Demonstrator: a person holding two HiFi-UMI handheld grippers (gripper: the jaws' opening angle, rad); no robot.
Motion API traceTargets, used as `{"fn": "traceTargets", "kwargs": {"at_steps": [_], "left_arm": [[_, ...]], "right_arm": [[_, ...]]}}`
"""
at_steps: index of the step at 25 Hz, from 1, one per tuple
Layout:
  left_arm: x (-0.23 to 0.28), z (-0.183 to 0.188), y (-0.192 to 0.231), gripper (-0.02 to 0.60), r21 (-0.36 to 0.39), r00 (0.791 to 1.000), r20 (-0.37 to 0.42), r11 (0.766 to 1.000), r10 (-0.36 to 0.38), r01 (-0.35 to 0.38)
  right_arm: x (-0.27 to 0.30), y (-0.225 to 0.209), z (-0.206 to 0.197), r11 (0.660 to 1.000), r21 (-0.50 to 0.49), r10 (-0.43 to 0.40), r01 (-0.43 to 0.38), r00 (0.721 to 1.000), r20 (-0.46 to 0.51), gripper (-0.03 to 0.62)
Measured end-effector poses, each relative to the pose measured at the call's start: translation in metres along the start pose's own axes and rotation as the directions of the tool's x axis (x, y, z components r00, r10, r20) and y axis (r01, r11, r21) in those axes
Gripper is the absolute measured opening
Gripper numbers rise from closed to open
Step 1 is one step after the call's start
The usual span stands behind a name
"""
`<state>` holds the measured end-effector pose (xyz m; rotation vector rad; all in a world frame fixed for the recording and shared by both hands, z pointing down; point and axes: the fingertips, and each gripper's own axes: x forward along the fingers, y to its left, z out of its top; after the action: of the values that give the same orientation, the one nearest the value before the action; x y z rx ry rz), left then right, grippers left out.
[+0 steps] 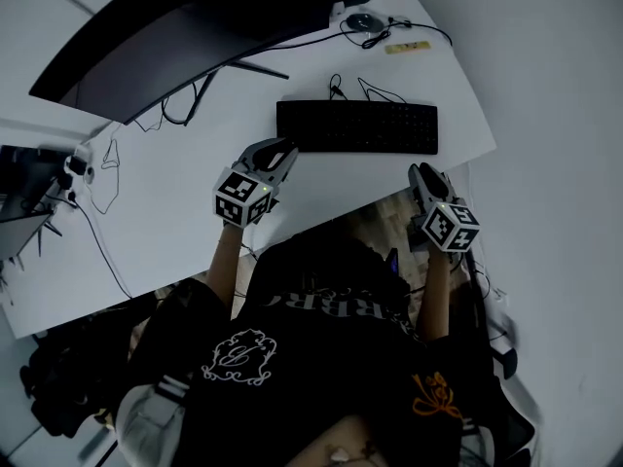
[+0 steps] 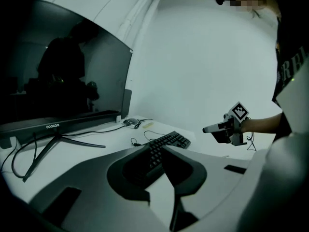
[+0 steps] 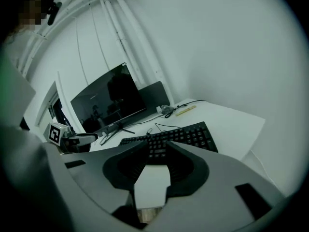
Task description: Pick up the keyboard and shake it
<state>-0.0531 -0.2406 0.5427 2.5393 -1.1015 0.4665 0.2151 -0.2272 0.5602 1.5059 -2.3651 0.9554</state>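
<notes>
At the far left, a wide, dark, curved monitor (image 1: 195, 27) stands on its thin legs at the back of the white table (image 1: 175, 222). In front of it, the left claw (image 1: 282, 152) hovers over the table just short of the front-left corner of the flat black computer keyboard (image 1: 357, 126) and is not touching it. Its own view shows the jaws closed together with nothing between them. The keyboard lies flat near the table's front edge, and its thin black cable (image 1: 336, 88) loops off the back edge. To the right, the right claw (image 1: 424, 173) hangs just off the table's front edge, near the keyboard's right end but clear of it. Its jaws stand a little apart and are empty, with the keys showing beyond the gap. The step in hand looks like the approach to the pickup. To do it well, the left claw probably needs to open before it arrives, and the right one to open wider. Each claw should then take one end of the keyboard at matching points so that it lifts level. The cable could snag or tug, so a short, gentle shake seems the safer choice.
</notes>
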Motion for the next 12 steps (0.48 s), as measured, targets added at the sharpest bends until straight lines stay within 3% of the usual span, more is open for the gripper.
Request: {"fn": "traceTargets", "kwargs": {"at_steps": [8,12], "left_arm": [[0.028,-0.038,0.059,0.169,-0.073,0.99,-0.142,0.997,0.016,-0.027],[0.046,-0.054,0.084,0.241,-0.141,0.978,-0.21,0.989,0.01,-0.041]], "right_arm": [[0.025,-0.071,-0.012,0.993,-0.014,-0.114,0.113,0.988,-0.102,0.151],[0.041,-0.104,-0.018,0.988,-0.041,-0.157,0.152,0.971,-0.183,0.237]]}}
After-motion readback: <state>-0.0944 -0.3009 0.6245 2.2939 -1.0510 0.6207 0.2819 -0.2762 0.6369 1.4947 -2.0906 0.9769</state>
